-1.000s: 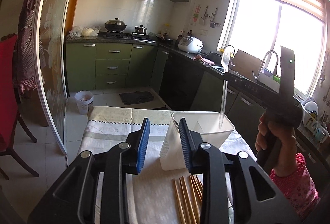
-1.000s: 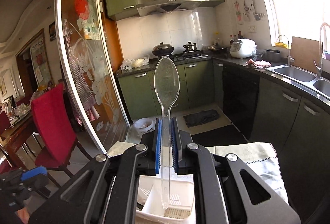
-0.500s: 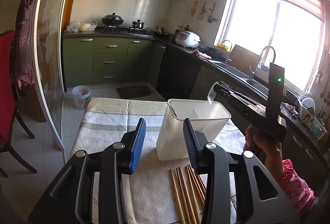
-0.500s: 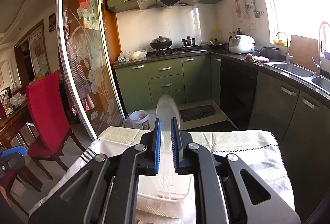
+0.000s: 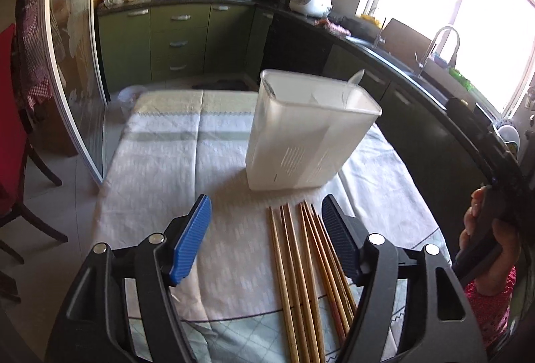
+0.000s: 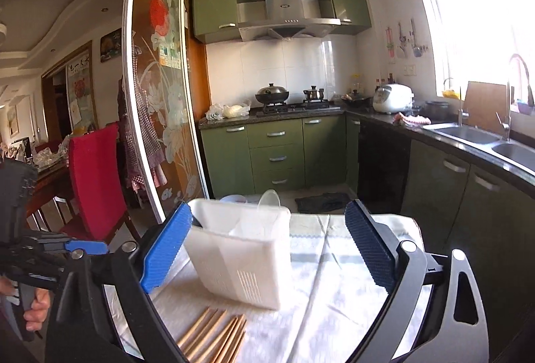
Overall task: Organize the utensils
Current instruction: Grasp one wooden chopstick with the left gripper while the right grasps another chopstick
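Observation:
A white plastic utensil holder (image 5: 307, 135) stands on the clothed table, also in the right wrist view (image 6: 244, 259). A clear plastic spoon (image 6: 269, 201) stands inside it, its bowl sticking up above the rim; its tip shows in the left wrist view (image 5: 356, 77). Several wooden chopsticks (image 5: 307, 276) lie on the cloth in front of the holder, also in the right wrist view (image 6: 217, 336). My left gripper (image 5: 267, 239) is open and low over the chopsticks. My right gripper (image 6: 267, 249) is open, empty, near the holder.
The table has a pale checked cloth (image 5: 187, 155). A red chair (image 6: 97, 175) and a glass sliding door (image 6: 160, 115) stand to the left. Green kitchen cabinets (image 6: 277, 149) and a sink counter (image 6: 474, 139) lie beyond and to the right.
My right gripper lowered the clear spoon into the holder, opened and let it go. My left gripper opened wider and dropped toward the chopsticks.

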Available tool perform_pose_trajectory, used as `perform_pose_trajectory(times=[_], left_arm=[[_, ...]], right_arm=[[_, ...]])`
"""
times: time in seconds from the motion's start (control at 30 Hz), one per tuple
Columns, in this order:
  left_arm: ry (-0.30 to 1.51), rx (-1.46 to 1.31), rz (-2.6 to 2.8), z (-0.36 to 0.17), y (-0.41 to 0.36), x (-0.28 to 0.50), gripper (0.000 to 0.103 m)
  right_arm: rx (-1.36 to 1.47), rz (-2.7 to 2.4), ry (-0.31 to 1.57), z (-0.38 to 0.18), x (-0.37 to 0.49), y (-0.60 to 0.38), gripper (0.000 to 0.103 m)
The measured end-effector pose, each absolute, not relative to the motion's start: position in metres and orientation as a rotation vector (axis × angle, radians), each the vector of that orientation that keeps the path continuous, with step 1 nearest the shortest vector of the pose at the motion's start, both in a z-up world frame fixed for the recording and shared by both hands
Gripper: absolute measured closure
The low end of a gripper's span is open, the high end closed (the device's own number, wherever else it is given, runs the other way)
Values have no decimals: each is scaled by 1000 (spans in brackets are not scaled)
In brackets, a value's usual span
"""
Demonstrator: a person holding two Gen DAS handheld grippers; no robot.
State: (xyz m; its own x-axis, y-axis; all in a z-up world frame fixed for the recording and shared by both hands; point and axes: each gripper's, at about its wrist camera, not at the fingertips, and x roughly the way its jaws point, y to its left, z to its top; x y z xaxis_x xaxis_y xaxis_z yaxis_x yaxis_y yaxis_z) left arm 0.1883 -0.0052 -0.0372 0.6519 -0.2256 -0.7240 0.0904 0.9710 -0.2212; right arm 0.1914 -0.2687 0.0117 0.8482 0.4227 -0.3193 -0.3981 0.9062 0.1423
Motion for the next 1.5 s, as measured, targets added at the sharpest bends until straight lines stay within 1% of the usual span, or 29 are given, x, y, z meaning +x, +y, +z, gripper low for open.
perform_pose_trajectory(times=[0.07,0.13,0.17,0.23,0.3,0.5,0.6,0.87,1.0,1.13,1.3,1.5], left_arm=[[969,-180,-197,-59,-14,202,41],[1078,-183,-204,-83,-22,213,58],[1123,-182,-206,-95,-27,218,61],[1190,-180,-203,-113,-34,226,71],[1221,-186,-188,-124,-37,232,75],[1224,-135,-135,-129,-45,250,76],[1242,-91,-116,-133,-52,257,87],[1289,-63,-95,-147,-62,263,90],[1282,-32,-71,-149,-69,265,96],[1286,-64,-86,-149,-67,263,96],[1177,-125,-101,-121,-45,241,96],[938,-150,-114,-60,-21,193,96]], right_arm=[[88,431,429,-2,183,-283,11],[104,425,504,-19,177,-298,11],[110,426,539,-27,175,-304,11],[118,423,605,-41,172,-314,17],[133,415,643,-51,170,-324,18],[159,404,673,-62,160,-342,18],[166,412,671,-60,157,-344,18],[139,435,676,-53,155,-333,18],[128,439,678,-51,155,-328,18],[112,443,687,-49,157,-322,18],[71,469,740,-55,166,-303,18],[74,532,848,-70,186,-276,18]])
